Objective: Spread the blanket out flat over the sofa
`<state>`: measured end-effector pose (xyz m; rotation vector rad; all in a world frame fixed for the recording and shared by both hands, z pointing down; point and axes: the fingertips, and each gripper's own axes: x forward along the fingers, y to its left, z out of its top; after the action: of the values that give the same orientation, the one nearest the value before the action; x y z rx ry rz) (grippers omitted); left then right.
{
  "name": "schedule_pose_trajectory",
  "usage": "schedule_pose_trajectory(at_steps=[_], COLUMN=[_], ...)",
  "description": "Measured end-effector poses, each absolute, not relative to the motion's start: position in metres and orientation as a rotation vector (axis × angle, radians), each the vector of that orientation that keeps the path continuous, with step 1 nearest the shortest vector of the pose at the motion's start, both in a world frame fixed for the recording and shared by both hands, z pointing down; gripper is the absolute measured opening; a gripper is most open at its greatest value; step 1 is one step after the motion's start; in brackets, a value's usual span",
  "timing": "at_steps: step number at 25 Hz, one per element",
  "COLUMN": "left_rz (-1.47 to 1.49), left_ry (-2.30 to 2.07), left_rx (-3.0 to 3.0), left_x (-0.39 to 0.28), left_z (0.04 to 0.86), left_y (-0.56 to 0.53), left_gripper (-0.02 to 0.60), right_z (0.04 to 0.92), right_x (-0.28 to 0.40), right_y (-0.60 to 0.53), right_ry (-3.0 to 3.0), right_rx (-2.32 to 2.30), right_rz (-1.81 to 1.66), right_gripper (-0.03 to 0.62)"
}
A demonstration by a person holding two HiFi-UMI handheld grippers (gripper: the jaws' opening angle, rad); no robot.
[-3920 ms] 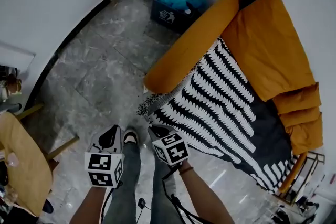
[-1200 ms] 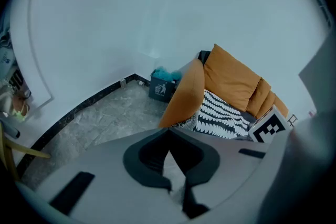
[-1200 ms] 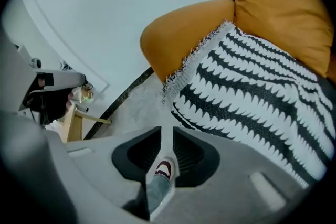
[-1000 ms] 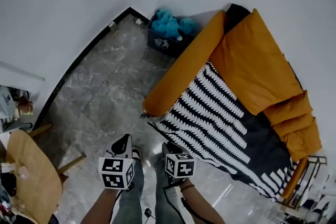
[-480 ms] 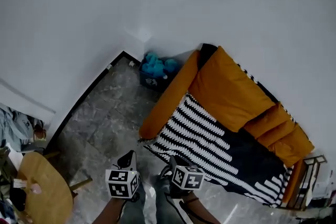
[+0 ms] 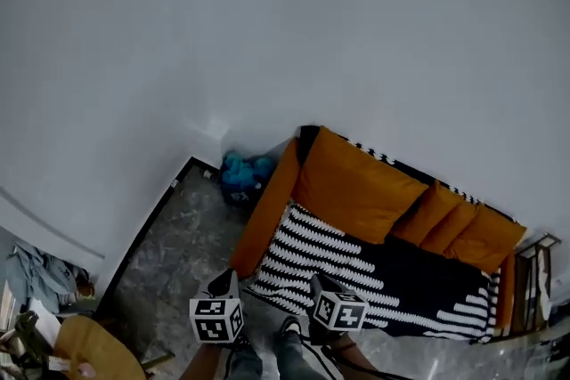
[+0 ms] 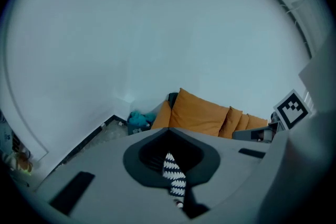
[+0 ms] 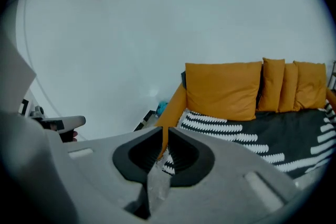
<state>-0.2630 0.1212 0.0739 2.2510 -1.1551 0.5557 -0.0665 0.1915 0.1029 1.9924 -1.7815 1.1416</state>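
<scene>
The black-and-white patterned blanket [image 6: 356, 267] lies spread over the seat of the orange sofa [image 6: 356, 187], reaching from the left armrest to the right end. Both grippers hang in front of the sofa, above the person's legs and clear of the blanket. My left gripper [image 6: 223, 284] has its jaws together with nothing held. The right gripper [image 6: 321, 285] is likewise shut and empty. In the left gripper view, the left gripper [image 7: 169, 136] shows a strip of blanket [image 7: 174, 178] through its slit. In the right gripper view, the right gripper [image 8: 164, 135] points at the sofa [image 8: 223, 89] and blanket [image 8: 252, 134].
A dark bin with a teal bundle [image 6: 242, 178] stands in the corner by the left armrest. A wooden chair [image 6: 89, 356] and clothes [image 6: 40, 276] are at the lower left. A metal rack [image 6: 534, 280] stands past the sofa's right end. Grey stone floor [image 6: 178, 254] lies in front.
The head view has swung upward, so the wall fills most of it and the sofa looks smaller. Both grippers have drawn back from the blanket's front left corner, which now lies flat.
</scene>
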Motion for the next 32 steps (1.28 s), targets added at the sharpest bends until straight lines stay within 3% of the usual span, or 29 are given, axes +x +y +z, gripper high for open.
schedule_pose_trajectory(at_steps=[19,32], left_rz=[0.297,0.305], left_ry=[-1.139,-1.086], left_rx=[2.639,2.703], left_x=[-0.159,-0.128], left_z=[-0.096,-0.107], left_y=[0.06,0.056], left_gripper=[-0.009,-0.009], right_z=[-0.071,-0.08], right_x=[0.11,0.134], right_y=[0.229,0.242], right_ry=[-1.61,-1.531], right_rx=[2.417,2.436], right_rz=[0.575,0.534], right_gripper=[0.006,0.006])
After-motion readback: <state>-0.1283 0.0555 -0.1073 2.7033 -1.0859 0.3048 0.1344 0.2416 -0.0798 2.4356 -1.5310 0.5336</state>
